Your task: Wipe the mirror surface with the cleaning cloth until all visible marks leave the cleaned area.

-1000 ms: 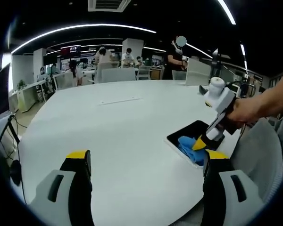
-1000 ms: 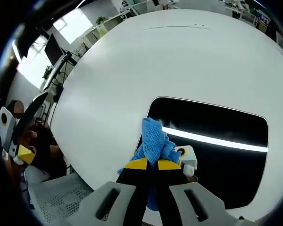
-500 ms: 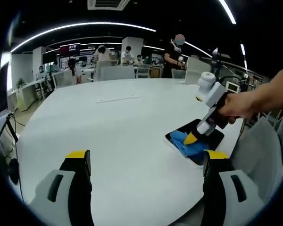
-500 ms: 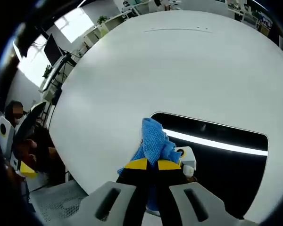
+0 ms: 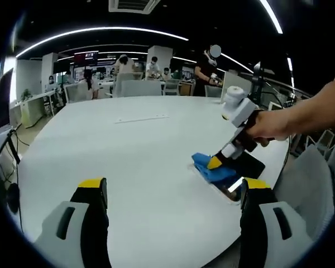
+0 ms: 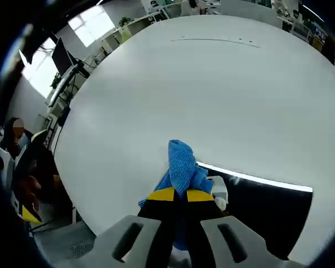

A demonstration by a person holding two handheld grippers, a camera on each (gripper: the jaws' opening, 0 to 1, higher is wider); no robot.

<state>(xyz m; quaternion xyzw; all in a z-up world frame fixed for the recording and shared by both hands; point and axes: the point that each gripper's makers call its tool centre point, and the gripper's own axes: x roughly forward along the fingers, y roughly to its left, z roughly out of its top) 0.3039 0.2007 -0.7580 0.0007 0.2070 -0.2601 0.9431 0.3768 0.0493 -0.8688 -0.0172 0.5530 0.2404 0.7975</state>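
Right gripper (image 6: pixel 175 196): jaws pinched tight on the blue cleaning cloth (image 6: pixel 181 167), which bunches up just ahead of the yellow tips. In the left gripper view this same gripper (image 5: pixel 216 162) is angled down from a person's hand (image 5: pixel 271 127), tips pressing the cloth (image 5: pixel 212 169) onto the glass, a grip that looks meant to keep the wad flat under pressure while it wipes.

Mirror (image 6: pixel 268 212): dark rectangular pane lying flat on the table, right under and ahead of the right gripper; a bright ceiling strip reflects along its far edge. The cloth sits at the pane's left corner, partly over the rim. In the left gripper view the mirror (image 5: pixel 247 166) lies ahead and to the right of the left jaws.

Marks: I can't make out any smears on the glass from here, so how clean it is stays a guess.

Left gripper (image 5: pixel 170 192): jaws spread wide, nothing between them, hovering above the table and well apart from the mirror, seemingly kept out of the way.

Table (image 5: pixel 128 145): big, white, round, stretching away beyond both grippers.

Far off: office desks, chairs and several people.
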